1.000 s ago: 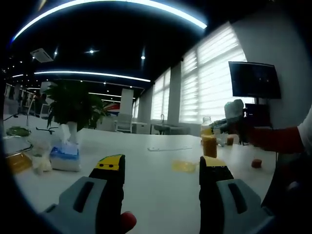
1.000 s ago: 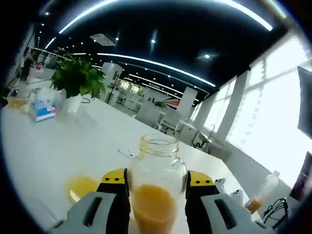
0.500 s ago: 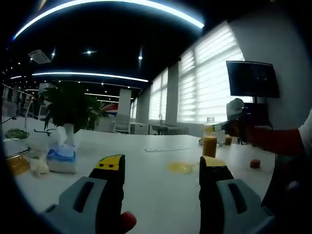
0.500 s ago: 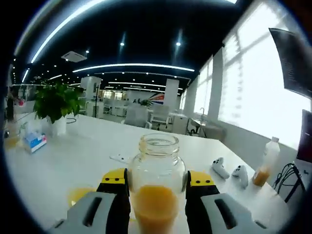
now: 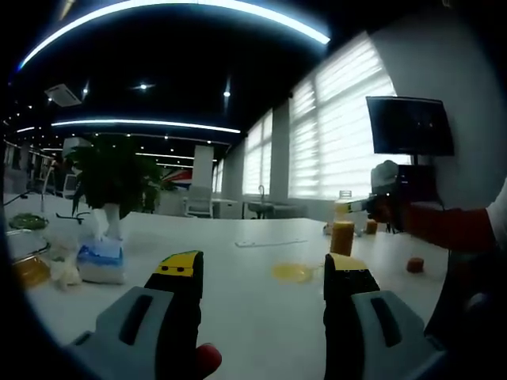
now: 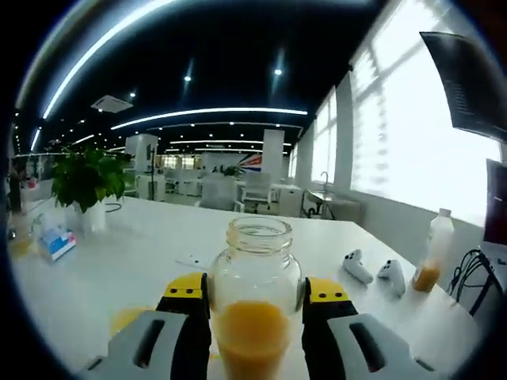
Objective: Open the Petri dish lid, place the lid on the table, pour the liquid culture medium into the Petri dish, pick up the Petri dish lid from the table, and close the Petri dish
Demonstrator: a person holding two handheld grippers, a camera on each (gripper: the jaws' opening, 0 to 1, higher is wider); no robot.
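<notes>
On the left of the left gripper view, a potted plant and a blue tissue pack stand on the white worktop, while the left tool hangs with its jaws spread apart and nothing between them. Further right in that view the Petri dish lies flat and uncovered on the worktop, a shallow yellow disc that appears to hold medium already; it looks light, thin-walled and easy to slop, so it is best left where it sits and steadied by its rim if at all. A faint clear outline beyond it may be the Petri dish lid, though it is too indistinct to be sure; such a lid would be light, slick and brittle, best pinched gently across its edge. At the right, the right tool is clamped on the glass jar, its yellow-tipped jaws pressing either side of the body below the open mouth. Roughly half full of orange liquid, the jar is rigid, smooth and weighty, calling for a firm mid-body grip and a level carriage. Two white controllers and a small bottle sit beyond.
</notes>
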